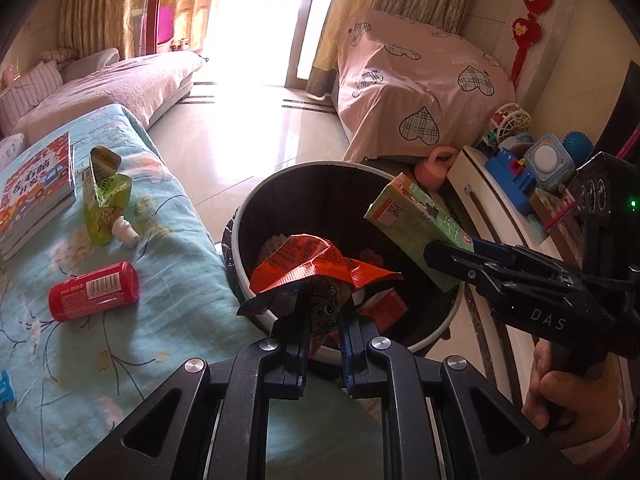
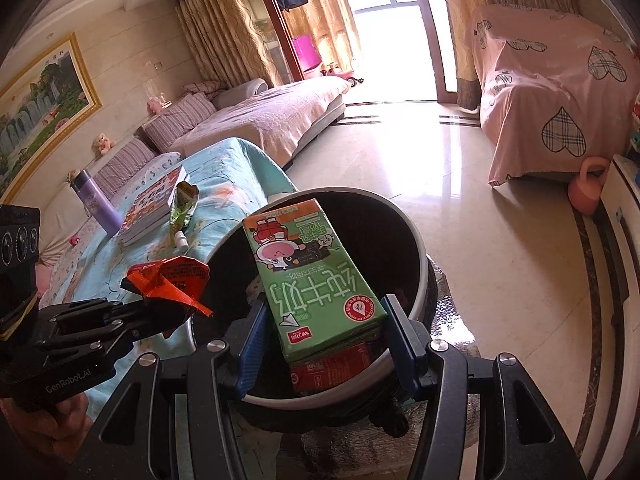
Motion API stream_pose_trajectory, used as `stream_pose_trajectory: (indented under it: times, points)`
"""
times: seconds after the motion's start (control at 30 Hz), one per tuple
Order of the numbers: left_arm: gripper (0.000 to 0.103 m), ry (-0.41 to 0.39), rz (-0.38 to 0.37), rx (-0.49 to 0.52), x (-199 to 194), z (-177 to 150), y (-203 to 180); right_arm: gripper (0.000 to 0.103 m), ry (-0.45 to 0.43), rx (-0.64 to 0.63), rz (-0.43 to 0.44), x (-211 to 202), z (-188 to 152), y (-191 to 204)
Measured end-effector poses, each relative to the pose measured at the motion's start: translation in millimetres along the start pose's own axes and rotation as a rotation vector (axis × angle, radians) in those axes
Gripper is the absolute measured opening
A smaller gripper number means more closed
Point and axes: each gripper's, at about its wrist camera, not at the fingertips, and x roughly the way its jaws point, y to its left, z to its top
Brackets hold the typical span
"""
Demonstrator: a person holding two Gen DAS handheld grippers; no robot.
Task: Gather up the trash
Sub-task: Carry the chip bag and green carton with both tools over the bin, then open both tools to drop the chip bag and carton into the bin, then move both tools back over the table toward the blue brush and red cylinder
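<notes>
only left view shows red can (image 1: 94,291), right view purple bottle (image 2: 96,202)

Home living room, sofa (image 2: 256,120), curtains (image 2: 224,32), framed painting (image 2: 44,96), toys (image 1: 520,156)

The bin (image 1: 434,334) mouth gapes just below both grippers, its middle dark and open; a red carton (image 2: 332,364) lies inside under the right gripper (image 2: 326,344). The left gripper (image 1: 324,322) crowds the near rim beside the bed (image 1: 120,352).
</notes>
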Motion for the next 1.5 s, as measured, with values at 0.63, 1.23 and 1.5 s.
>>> stream_pose_trajectory:
  times: [0.63, 1.23, 1.5]
  points:
    - [0.052, -0.017, 0.044, -0.061, -35, -46, 26, 0.091, -0.014, 0.022, 0.081, -7, -12, 7]
    - [0.052, -0.074, 0.161, -0.259, -145, -140, 127, 0.092, 0.060, -0.123, 0.210, 8, -43, 111]
    - [0.052, -0.071, 0.219, -0.307, -169, -162, 165, 0.093, 0.113, -0.206, 0.257, 29, -50, 156]
